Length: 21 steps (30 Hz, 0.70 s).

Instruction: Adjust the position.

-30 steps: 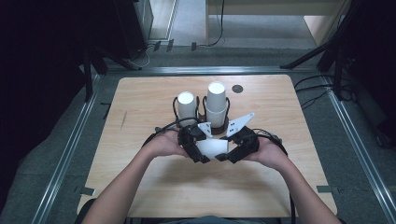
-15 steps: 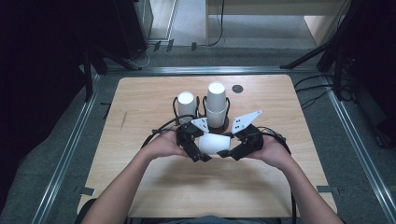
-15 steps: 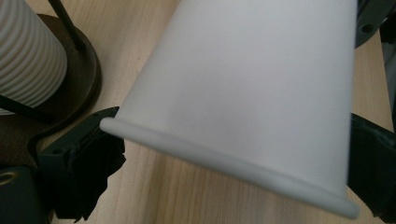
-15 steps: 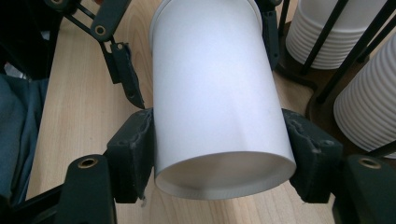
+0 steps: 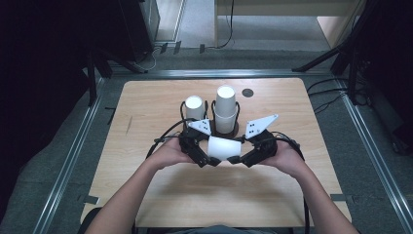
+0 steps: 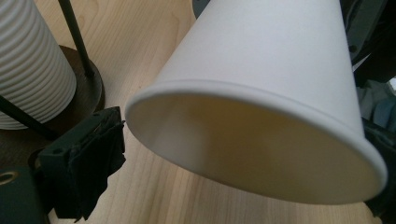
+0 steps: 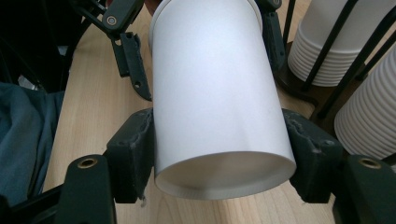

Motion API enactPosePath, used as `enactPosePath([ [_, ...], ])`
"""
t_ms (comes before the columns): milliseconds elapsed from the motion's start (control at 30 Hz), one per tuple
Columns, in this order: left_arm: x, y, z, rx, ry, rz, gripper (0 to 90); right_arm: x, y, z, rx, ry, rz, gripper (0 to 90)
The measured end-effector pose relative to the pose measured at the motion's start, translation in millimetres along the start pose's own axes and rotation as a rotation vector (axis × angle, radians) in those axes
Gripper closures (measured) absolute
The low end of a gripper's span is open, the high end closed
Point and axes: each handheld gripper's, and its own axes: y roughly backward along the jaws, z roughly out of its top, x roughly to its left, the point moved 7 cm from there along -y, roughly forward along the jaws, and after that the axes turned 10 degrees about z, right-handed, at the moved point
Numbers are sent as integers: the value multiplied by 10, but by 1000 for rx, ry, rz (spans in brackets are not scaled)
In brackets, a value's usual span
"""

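Just inside the near half of the tabletop, midway between its left and right edges, a white paper cup lies on its side in the air between the two tools. The right gripper is clamped on the cup's narrow base end, one black pad pressed against each side of its wall, as the right gripper view shows. The left gripper sits at the cup's wide, open end; its jaws have just been opening and now stand apart, and in the left gripper view the rim hangs between them with a gap beside the one pad that can be seen. The person's hands hold both tools low over the wood, forearms coming in from the near edge. Farther back, near the middle of the tabletop, two stacks of white cups stand upside down in a dark wire holder. A small dark disc lies near the far edge.
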Motion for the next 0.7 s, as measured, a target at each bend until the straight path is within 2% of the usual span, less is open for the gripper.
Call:
enactPosePath([
  [67, -24, 13, 24, -25, 11, -22, 24, 13, 0, 18, -14, 3, 8, 327],
  [200, -45, 55, 62, -89, 32, -71, 142, 35, 21, 57, -49, 2, 22, 327],
  [367, -60, 63, 46, -81, 6, -85, 189, 48, 28, 62, -53, 2, 38, 329],
  [500, -61, 69, 43, -59, 2, -84, 202, 48, 19, 54, -46, 2, 38, 328],
  [600, -44, 83, 37, -44, 0, -72, 206, 35, 2, 51, -41, -28, 42, 306],
  [700, -8, 119, 25, -32, 2, -57, 208, 14, 1, 30, -25, -49, 23, 254],
])
